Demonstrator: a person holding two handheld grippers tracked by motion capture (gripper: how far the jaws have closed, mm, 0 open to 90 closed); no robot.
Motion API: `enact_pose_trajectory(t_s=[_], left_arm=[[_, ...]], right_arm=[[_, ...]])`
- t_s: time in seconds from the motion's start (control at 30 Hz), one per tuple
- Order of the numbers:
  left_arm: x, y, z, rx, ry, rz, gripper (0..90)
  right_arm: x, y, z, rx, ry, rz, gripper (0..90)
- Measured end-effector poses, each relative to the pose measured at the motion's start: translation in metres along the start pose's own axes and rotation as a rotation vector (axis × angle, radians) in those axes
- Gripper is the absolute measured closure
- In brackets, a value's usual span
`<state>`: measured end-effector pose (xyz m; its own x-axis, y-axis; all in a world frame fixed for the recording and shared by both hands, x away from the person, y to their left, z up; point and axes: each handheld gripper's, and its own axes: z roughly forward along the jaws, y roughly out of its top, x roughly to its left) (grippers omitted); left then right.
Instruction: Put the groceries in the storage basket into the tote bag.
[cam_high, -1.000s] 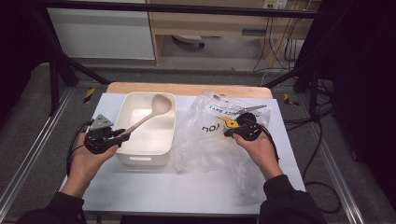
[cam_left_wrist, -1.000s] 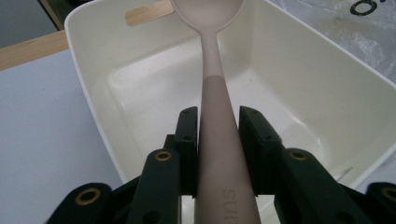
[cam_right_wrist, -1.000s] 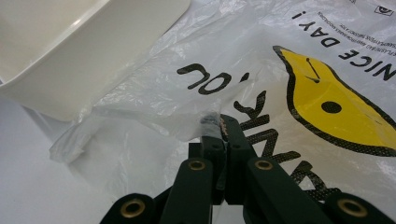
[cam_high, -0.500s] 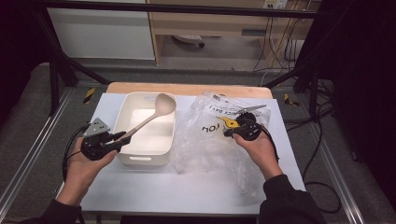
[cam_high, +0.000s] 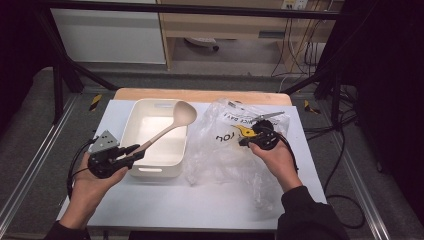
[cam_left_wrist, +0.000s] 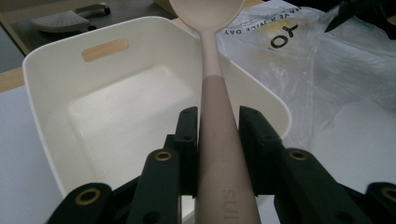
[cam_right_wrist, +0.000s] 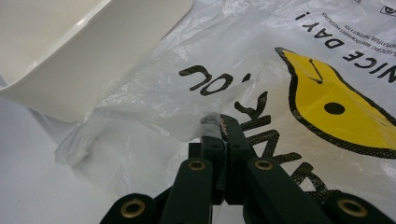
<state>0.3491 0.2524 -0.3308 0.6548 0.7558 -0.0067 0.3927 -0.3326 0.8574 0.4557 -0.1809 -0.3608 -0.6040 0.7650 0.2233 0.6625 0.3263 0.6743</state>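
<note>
My left gripper (cam_high: 134, 153) (cam_left_wrist: 217, 140) is shut on the handle of a beige ladle (cam_high: 170, 125) (cam_left_wrist: 215, 98). The ladle slants up to the right over a cream plastic tub (cam_high: 131, 125) (cam_left_wrist: 56, 84), its bowl above the tub's far right corner. To the right of the tub lies a crumpled clear plastic bag (cam_high: 220, 150) (cam_right_wrist: 243, 60) with black lettering and a yellow face print. My right gripper (cam_high: 243, 141) (cam_right_wrist: 220, 125) is shut on a fold of that bag, pinching the film between its jaws near the print.
The white tabletop (cam_high: 165, 200) has a wooden strip (cam_high: 200, 95) along its far edge. Scissors (cam_high: 265, 116) lie at the bag's far side. Black frame bars and cables stand around the table; a cabinet and shelf are behind it.
My left hand has drawn back toward the near left and risen slightly, carrying the ladle so its bowl lifted above the tub. The right hand and the bag have stayed put.
</note>
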Motion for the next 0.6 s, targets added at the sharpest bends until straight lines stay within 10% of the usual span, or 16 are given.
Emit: enact_pose_trajectory(t_s=[0.6], left_arm=[[-0.024, 0.001, -0.002, 0.009, -0.061, 0.043, 69.1]], right_arm=[[-0.001, 0.003, -0.001, 0.000, 0.000, -0.001, 90.0]])
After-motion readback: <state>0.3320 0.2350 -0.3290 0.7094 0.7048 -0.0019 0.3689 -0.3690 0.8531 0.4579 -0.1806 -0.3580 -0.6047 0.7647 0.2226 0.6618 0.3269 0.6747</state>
